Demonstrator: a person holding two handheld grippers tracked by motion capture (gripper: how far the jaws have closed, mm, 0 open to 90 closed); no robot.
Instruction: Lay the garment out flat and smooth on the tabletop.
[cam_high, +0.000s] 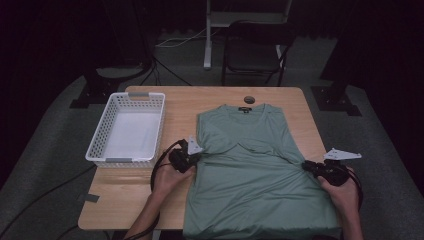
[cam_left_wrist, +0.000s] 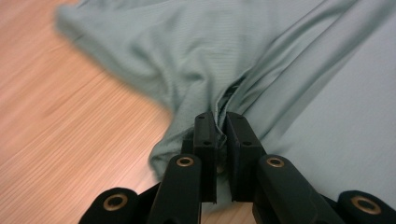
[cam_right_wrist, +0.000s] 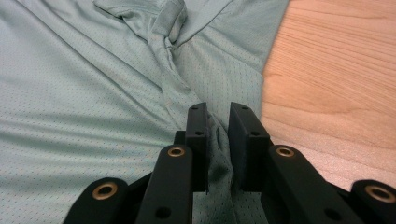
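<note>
Lying flat on the wooden counter is a green shirt, just right of the white basket. The left tool is pinching the shirt's left edge, its jaws clamped on bunched cloth. The right tool is gripping a fold at the shirt's right edge.
</note>
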